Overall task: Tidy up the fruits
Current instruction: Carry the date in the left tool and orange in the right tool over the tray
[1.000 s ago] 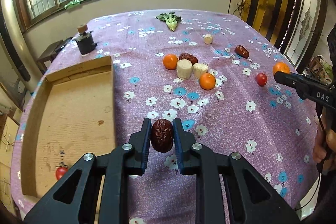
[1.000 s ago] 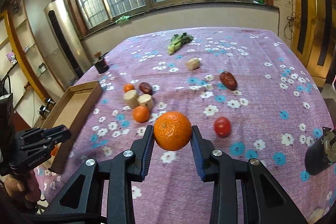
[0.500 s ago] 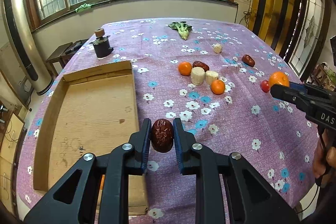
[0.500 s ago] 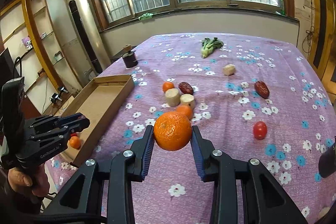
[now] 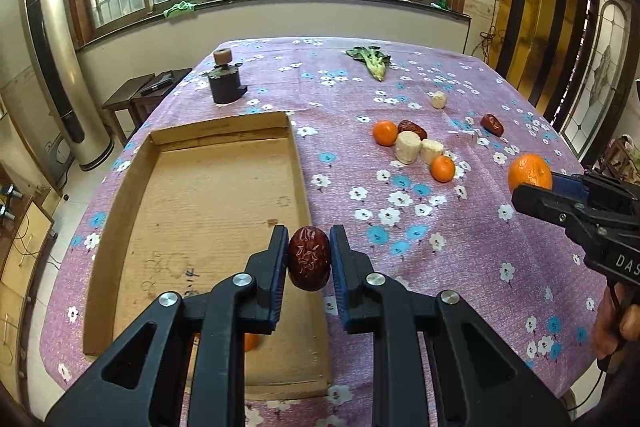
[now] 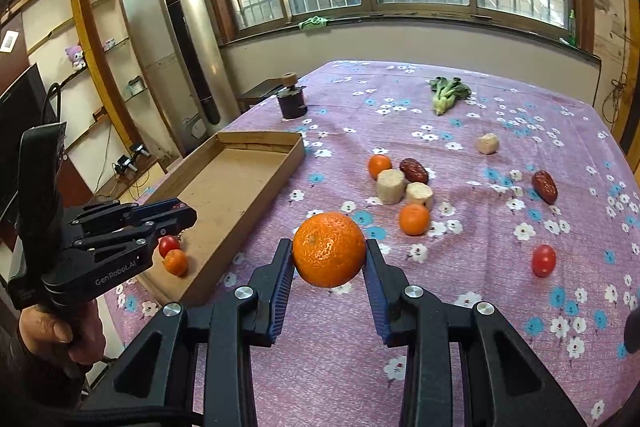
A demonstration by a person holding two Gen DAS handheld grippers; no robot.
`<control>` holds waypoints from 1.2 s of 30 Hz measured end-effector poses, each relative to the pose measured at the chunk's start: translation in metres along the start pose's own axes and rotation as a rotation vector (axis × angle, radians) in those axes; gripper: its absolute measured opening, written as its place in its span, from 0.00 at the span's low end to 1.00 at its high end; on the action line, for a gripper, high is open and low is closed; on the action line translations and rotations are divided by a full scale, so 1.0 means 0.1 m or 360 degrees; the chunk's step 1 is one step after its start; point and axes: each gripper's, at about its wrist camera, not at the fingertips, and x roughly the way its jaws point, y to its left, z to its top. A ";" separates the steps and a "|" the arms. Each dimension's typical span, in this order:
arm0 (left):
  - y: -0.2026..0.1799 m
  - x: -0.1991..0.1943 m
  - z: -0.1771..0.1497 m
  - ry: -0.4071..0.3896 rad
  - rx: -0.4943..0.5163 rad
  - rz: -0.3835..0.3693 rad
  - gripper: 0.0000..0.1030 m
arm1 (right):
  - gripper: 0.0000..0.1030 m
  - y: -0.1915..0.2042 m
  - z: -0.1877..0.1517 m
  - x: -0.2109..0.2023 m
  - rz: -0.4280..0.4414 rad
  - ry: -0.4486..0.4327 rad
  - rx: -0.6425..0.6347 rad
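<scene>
My left gripper [image 5: 309, 259] is shut on a dark red date [image 5: 309, 258], held above the right rim of the shallow cardboard tray [image 5: 216, 203]. My right gripper [image 6: 329, 258] is shut on a large orange [image 6: 329, 249], held above the purple flowered cloth to the right of the tray [image 6: 224, 187]. The tray holds a cherry tomato [image 6: 169, 245] and a small orange [image 6: 176, 262] at its near end. Two small oranges [image 6: 414, 219], two dates [image 6: 414, 171] and a cherry tomato [image 6: 543, 259] lie on the cloth.
Three pale cylinder pieces [image 6: 389, 186] sit among the fruit. A green leafy vegetable [image 6: 445, 94] lies at the far side. A dark jar with a wooden knob [image 6: 293, 99] stands beyond the tray. The table edge is near at the front and left.
Both grippers have risen and moved left toward the tray with their fruit. The left gripper went from over the cloth to the tray's right rim.
</scene>
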 end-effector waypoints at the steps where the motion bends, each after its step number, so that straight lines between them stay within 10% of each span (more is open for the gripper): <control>1: 0.02 -0.01 0.00 0.0000 -0.0004 0.0004 0.18 | 0.34 0.03 0.01 0.02 0.0006 0.0002 -0.0007; 36: 1.08 0.19 0.02 0.0052 -0.0300 0.0159 0.18 | 0.34 0.96 0.29 0.70 0.0315 0.0119 -0.0211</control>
